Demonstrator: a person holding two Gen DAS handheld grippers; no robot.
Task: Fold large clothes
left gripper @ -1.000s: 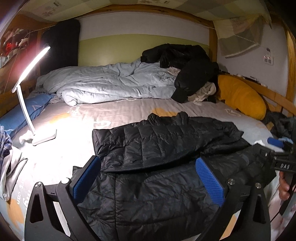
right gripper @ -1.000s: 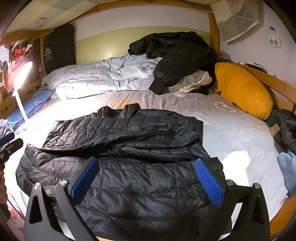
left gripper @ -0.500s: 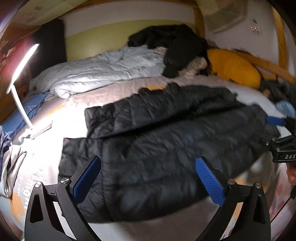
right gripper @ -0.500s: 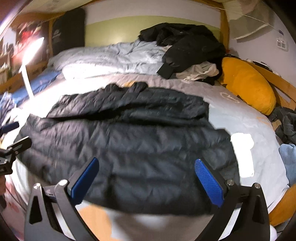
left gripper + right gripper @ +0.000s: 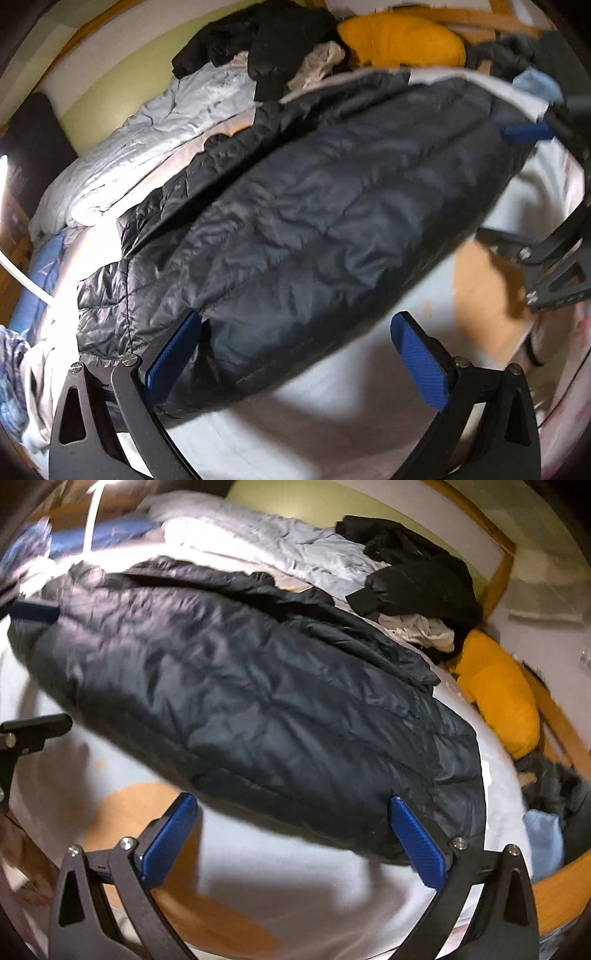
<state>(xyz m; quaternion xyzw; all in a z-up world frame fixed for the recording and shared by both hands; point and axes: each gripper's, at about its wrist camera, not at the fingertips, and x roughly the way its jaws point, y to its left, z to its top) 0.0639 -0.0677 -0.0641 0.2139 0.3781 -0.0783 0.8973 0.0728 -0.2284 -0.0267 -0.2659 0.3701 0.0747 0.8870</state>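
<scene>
A large black puffer jacket (image 5: 295, 229) lies spread across the white bed sheet (image 5: 332, 424); it also fills the middle of the right wrist view (image 5: 258, 701). My left gripper (image 5: 295, 354) is open wide at the jacket's near hem, its left pad (image 5: 173, 354) against the hem's left corner. My right gripper (image 5: 291, 834) is open too, just short of the hem at the jacket's right end, its right pad (image 5: 417, 845) at the fabric edge. Each view shows the other gripper's blue pad (image 5: 528, 133) (image 5: 33, 613) at the far end of the jacket. Both views are tilted and blurred.
A rumpled pale blue duvet (image 5: 147, 147) lies behind the jacket, with a heap of black clothes (image 5: 273, 40) and a yellow pillow (image 5: 402, 40) beyond it. A wooden bed rail (image 5: 561, 897) runs along the right. A blue pillow (image 5: 40, 280) and a lamp stem (image 5: 22, 280) sit at the left.
Both grippers have dropped low and close to the jacket's near hem, and both views have rolled sideways. The jaws have stayed open throughout.
</scene>
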